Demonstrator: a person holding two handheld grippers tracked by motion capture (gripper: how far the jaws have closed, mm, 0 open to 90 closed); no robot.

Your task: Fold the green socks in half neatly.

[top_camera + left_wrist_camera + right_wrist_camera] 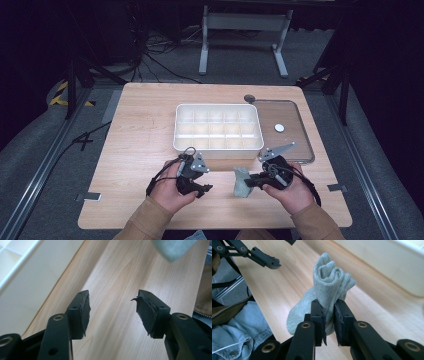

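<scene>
Your bench (145, 130) fills the middle of the high view, a pale wood top. On it, just above the centre of the frame, sits one white divided tray (218, 146), its long side running left to right; I count fifteen cells in three rows of five. To the right of the tray, touching or just beside it, lies one clear flat lid (300, 125) with one small white disc (279, 128) on it.

Below the tray, your two hands come in from the bottom edge. Your left claw (206, 188), lower centre-left, stands released: in the left gripper view its jaws are spread wide with bare wood between them.

Your right claw (329, 312) is clenched on one grey-green sock (327, 287), rolled into a bundle. In the right gripper view its long axis runs up and down, the rolled end pointing at the top of the frame. In the high view the sock (242, 182) stands upright at lower centre, between your two claws.
</scene>
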